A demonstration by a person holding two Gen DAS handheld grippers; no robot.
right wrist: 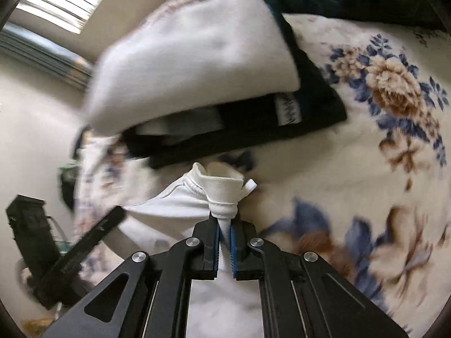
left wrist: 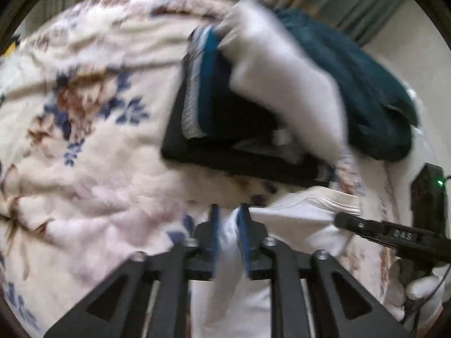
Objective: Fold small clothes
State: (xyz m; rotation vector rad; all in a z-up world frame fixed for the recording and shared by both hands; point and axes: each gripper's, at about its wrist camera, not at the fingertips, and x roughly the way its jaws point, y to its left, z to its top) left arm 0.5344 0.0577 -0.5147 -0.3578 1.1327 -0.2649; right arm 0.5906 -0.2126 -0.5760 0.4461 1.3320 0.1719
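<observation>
A small white garment (left wrist: 293,217) is held between both grippers above a floral blanket (left wrist: 84,140). My left gripper (left wrist: 229,214) is shut on one edge of it, white cloth bunched between its blue pads. My right gripper (right wrist: 224,221) is shut on another edge, where the ribbed hem (right wrist: 222,186) sticks out past the fingertips. The right gripper also shows in the left wrist view (left wrist: 349,221), and the left gripper in the right wrist view (right wrist: 115,214). The rest of the garment hangs below, hidden by the grippers.
A stack of folded clothes (left wrist: 225,129) lies just beyond: black at the bottom, grey and blue pieces, a white piece (left wrist: 282,79) on top. A dark teal garment (left wrist: 352,79) lies behind it. The floral blanket (right wrist: 380,140) spreads around. A wall and curtains are behind.
</observation>
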